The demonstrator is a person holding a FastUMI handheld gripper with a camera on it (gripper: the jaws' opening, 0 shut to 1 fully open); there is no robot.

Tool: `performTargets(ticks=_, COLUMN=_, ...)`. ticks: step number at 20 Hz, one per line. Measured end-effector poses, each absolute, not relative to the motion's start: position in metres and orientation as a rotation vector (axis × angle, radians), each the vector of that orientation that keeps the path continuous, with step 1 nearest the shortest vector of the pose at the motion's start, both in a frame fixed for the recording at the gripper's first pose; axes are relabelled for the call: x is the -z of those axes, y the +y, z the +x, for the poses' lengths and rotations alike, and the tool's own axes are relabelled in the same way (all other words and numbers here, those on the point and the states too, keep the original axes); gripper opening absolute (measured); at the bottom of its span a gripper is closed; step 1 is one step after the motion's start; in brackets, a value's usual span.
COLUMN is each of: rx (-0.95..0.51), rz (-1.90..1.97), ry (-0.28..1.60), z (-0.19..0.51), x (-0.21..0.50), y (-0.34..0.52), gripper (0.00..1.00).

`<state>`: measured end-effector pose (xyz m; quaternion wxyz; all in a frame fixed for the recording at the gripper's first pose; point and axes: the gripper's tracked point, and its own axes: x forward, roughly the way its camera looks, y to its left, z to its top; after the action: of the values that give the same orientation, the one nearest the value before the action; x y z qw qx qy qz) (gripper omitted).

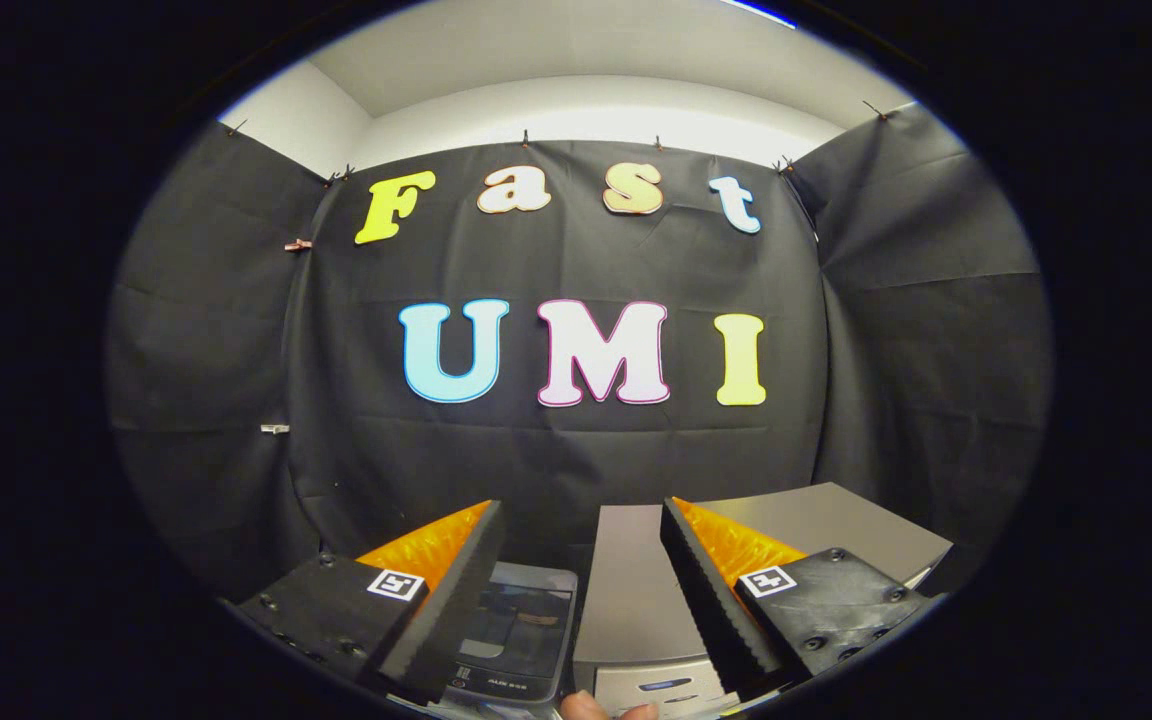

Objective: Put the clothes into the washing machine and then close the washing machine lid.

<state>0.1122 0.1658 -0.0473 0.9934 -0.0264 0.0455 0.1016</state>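
Observation:
My gripper [581,510] is open, held high and level, with nothing between its fingers. It faces the booth's black back wall. Low between the fingers, close under them, is a small washing machine [521,630] with a dark see-through lid and a control strip on its near edge. The left finger [456,590] covers the machine's left side. I cannot tell whether the lid is fully down.
A grey box-shaped appliance [636,600] stands right beside the washing machine and runs on under the right finger [711,590]. A person's fingertip [596,708] shows just below the two machines. Black cloth walls close the booth at the back and on both sides.

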Motion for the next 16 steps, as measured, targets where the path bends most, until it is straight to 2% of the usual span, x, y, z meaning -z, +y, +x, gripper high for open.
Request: performTargets(ticks=16, rx=-0.116, rz=-0.07, ry=0.068, z=0.084, x=0.029, y=0.121, gripper=0.99)
